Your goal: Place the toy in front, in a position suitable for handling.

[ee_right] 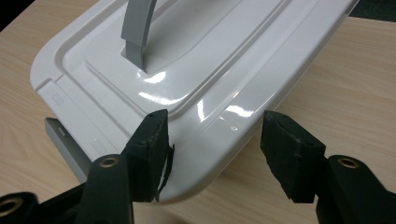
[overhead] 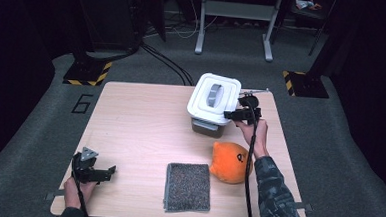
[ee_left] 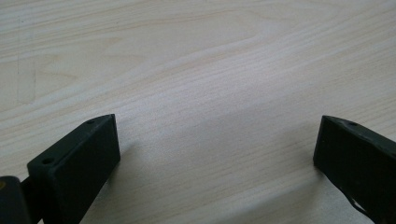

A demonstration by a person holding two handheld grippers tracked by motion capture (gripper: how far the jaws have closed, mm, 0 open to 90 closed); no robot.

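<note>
the right gripper (overhead: 236,115), arm stretched forward, held its jaws apart around a rounded corner of the glossy white box lid (overhead: 214,97) at the counter's (overhead: 140,126) far side, while the left gripper (overhead: 100,174) rested near, jaws wide apart over bare pale woodgrain.

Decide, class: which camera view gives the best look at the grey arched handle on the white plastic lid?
The high view: the whole grey arched handle shows, centred on the white plastic lid. The right gripper view shows one handle end close up, its top cut off. The left gripper view looks at bare wooden table.
</note>
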